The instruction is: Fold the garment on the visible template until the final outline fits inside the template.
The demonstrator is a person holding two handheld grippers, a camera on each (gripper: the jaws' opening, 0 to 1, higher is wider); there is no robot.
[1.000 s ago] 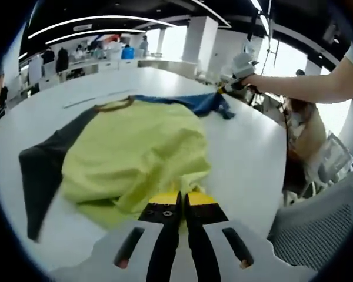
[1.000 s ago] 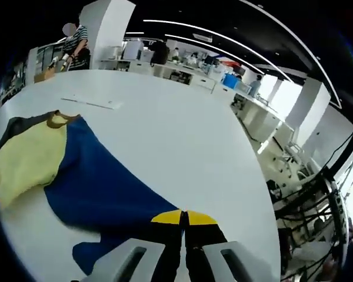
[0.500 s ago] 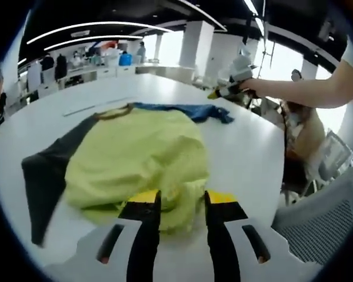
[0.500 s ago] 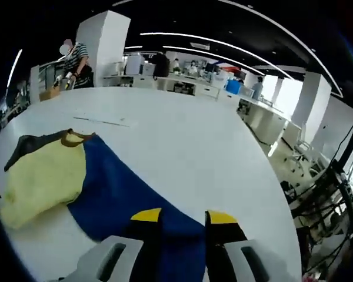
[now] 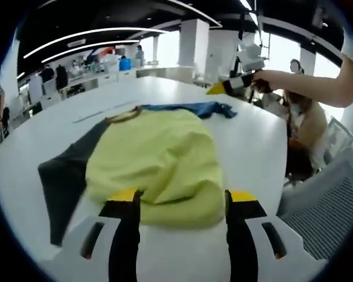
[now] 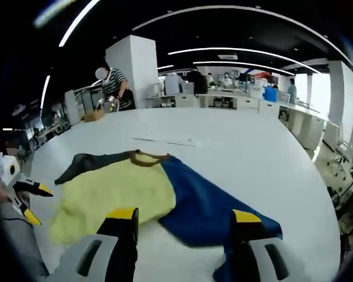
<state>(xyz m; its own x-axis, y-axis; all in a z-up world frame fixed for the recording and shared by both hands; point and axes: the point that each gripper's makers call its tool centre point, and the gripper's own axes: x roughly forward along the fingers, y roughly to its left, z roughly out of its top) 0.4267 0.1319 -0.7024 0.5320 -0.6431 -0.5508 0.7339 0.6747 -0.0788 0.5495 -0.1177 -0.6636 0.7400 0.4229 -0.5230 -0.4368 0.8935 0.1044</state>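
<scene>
Your left gripper's fingers (image 5: 125, 205) cover the near hem of the garment (image 5: 156, 161), so you cannot tell how that edge lies on the bench (image 5: 247, 147). Beyond the right gripper's fingers (image 6: 245, 220), the blue sleeve's end (image 6: 256, 226) passes behind one fingertip. The template (image 6: 167, 141) far ahead is too faint to trace, and the garment hides any outline beneath it.

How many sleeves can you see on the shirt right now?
2. A dark grey sleeve spreads flat to one side of the yellow shirt; a blue sleeve lies spread on the white table opposite. Nothing more seems hidden.
</scene>
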